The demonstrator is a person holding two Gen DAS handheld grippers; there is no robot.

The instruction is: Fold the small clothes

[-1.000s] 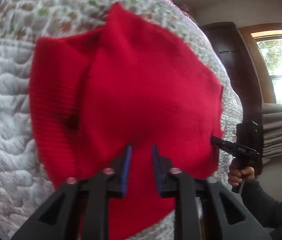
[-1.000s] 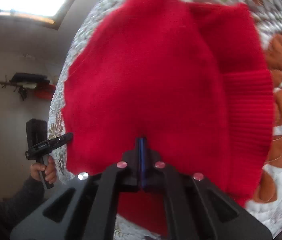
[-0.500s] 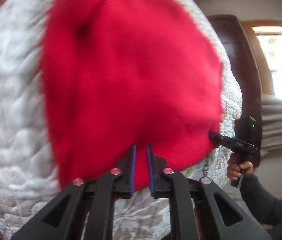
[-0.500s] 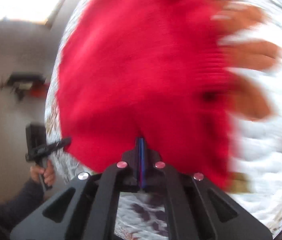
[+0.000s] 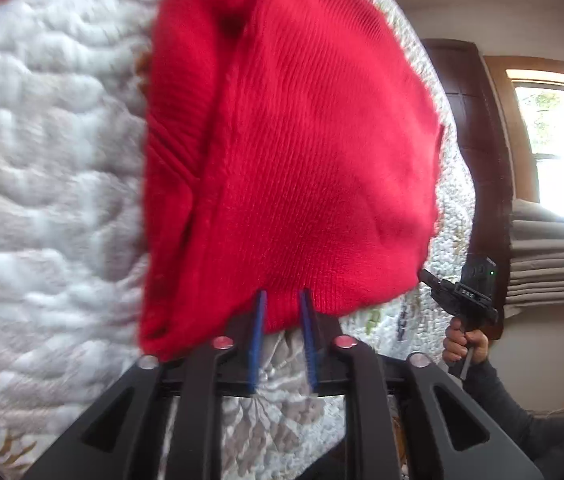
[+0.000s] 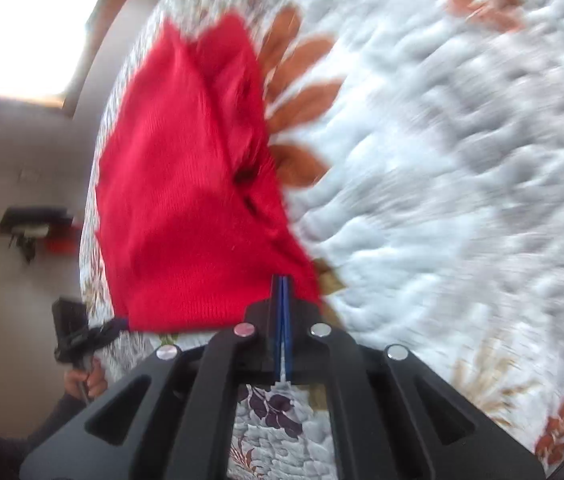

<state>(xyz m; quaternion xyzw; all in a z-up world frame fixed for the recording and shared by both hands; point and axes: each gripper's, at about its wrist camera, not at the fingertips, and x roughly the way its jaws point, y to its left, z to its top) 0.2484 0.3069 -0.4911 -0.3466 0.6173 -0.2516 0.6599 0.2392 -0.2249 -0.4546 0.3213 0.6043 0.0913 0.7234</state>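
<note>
A red knit garment [image 5: 302, 160] lies folded lengthwise on a white quilted bedspread [image 5: 42, 200], with a ribbed part tucked along its left side. My left gripper [image 5: 282, 300] stands slightly open, and the garment's near hem lies between its blue pads. In the right wrist view the same garment [image 6: 178, 220] stretches away over the bedspread [image 6: 442, 200]. My right gripper [image 6: 281, 280] is shut on its near corner. Each view shows the other gripper at the hem's opposite corner: the right gripper [image 5: 422, 276] and the left gripper [image 6: 114, 326], both hand-held.
A dark wooden door [image 5: 462, 120], a bright window [image 5: 554, 140] and stacked grey fabric [image 5: 554, 256] stand beyond the bed's right edge. A wall shelf [image 6: 34, 220] hangs on the far left. The person's hand [image 5: 466, 344] is by the bed edge.
The garment has swung away from both cameras and down onto the bedspread. Its hem has slid toward the left gripper's tips, whose pads have parted a little. The right gripper stayed shut.
</note>
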